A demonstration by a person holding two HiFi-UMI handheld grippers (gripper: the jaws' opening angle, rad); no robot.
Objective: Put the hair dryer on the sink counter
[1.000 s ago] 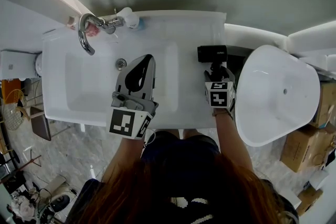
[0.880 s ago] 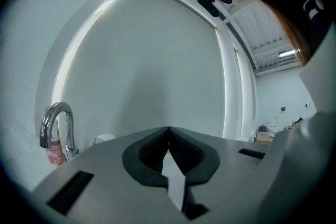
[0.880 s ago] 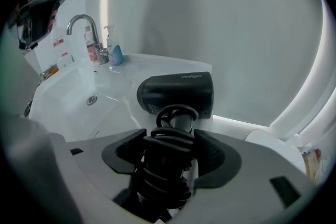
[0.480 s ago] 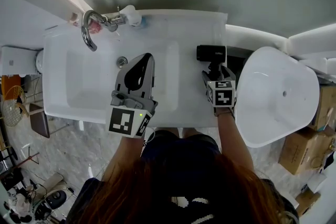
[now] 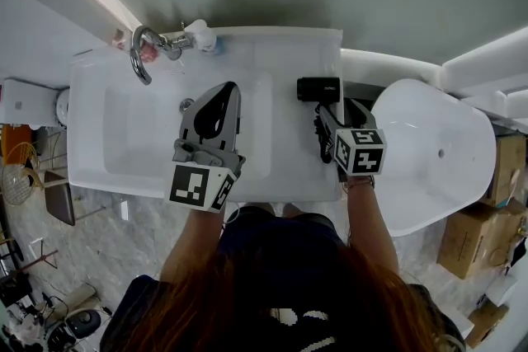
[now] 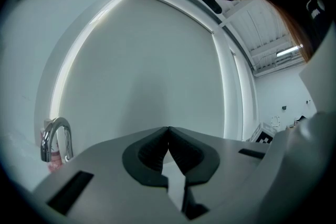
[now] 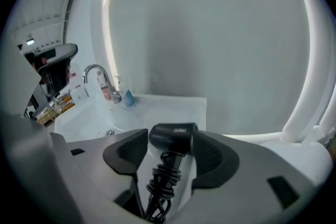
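The black hair dryer [image 5: 318, 88] lies along the right side of the white sink counter [image 5: 289, 161], its head towards the wall and its cord wound round the handle. My right gripper [image 5: 330, 114] comes at it from the front, tilted left. In the right gripper view the dryer's head [image 7: 173, 136] sits between the fingertips of the right gripper [image 7: 172, 144], whose jaws are closing and meet it on both sides. My left gripper [image 5: 224, 93] hovers over the basin, shut and holding nothing; its tips [image 6: 168, 131] touch.
A chrome faucet [image 5: 142, 53] stands at the basin's back left, with a drain [image 5: 187, 105] below it and a small blue item [image 7: 128, 98] on the back ledge. A white bathtub [image 5: 429, 161] adjoins the counter's right edge. Cardboard boxes [image 5: 472, 243] sit far right.
My right gripper has drawn back to the right and turned its tips leftward. The hair dryer has shifted slightly left, away from the counter's right edge. The left gripper stays over the basin.
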